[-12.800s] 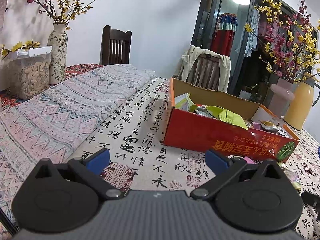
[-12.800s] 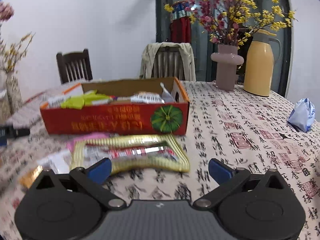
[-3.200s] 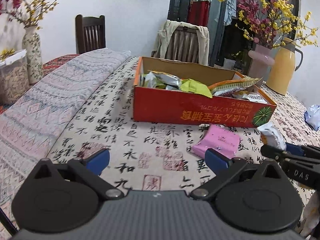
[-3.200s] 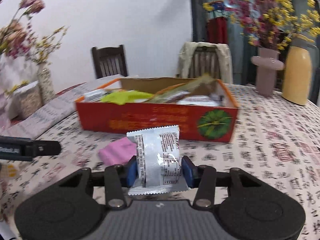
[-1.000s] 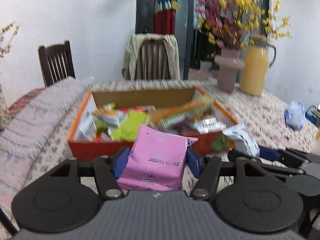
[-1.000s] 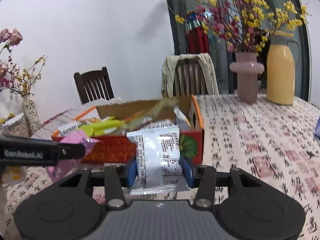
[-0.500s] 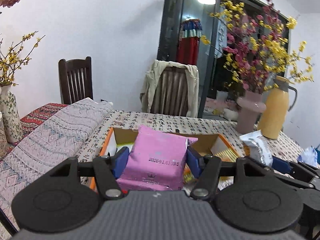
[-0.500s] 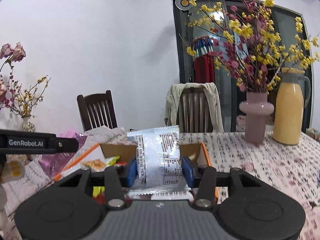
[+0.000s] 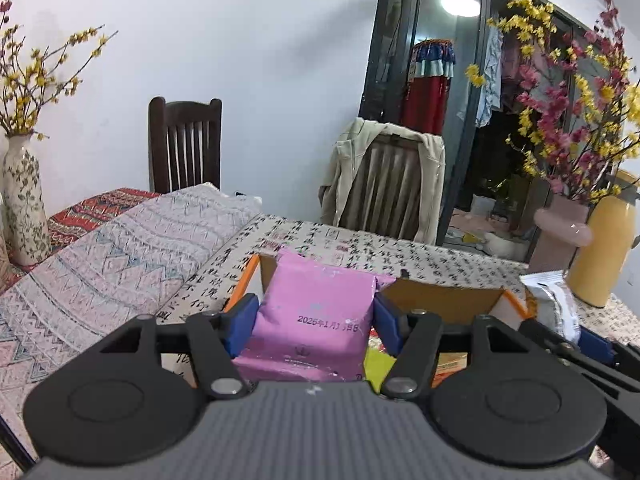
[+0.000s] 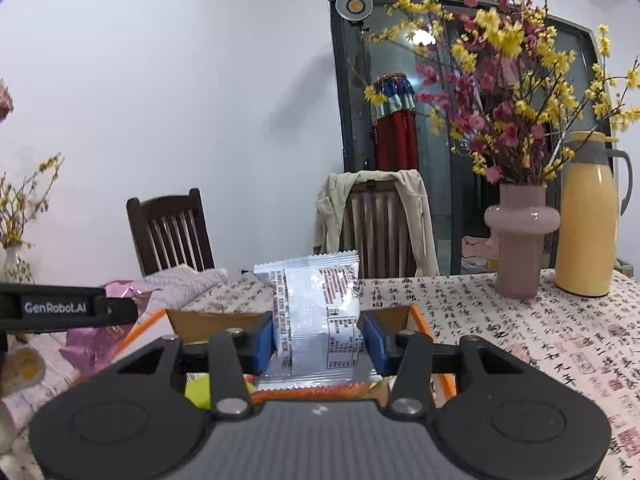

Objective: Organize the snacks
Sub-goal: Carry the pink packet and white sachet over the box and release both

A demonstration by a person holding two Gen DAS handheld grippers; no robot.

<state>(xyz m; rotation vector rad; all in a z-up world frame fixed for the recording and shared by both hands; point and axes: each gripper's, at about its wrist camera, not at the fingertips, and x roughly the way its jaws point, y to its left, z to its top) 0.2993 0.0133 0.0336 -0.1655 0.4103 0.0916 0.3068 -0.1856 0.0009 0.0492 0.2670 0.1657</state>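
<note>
In the left wrist view, at about 9 o'clock, a patterned vase (image 9: 22, 204) stands on the tabletop (image 9: 440, 258), which is covered with a cloth printed with calligraphy. At the centre, the left gripper (image 9: 316, 320) has its jaws closed partway on a pink snack packet (image 9: 316, 312), and the blue pads press on both sides of it (a printed date shows on the front). Just behind the packet is the open cardboard box (image 9: 440, 300) with an orange rim; the packet is held above its near edge. At 3 o'clock, the right gripper (image 9: 576, 336) comes into this view with a silver snack packet (image 9: 554, 304).

In the right wrist view, at 9 o'clock, one finger of the left gripper and a part of the pink packet are seen. At the centre the right gripper holds the silver packet upright, its jaws closed narrowly on it, over the same box. At 3 o'clock a pink vase (image 10: 520, 232) and a yellow thermos jug (image 10: 588, 216) stand side by side.
</note>
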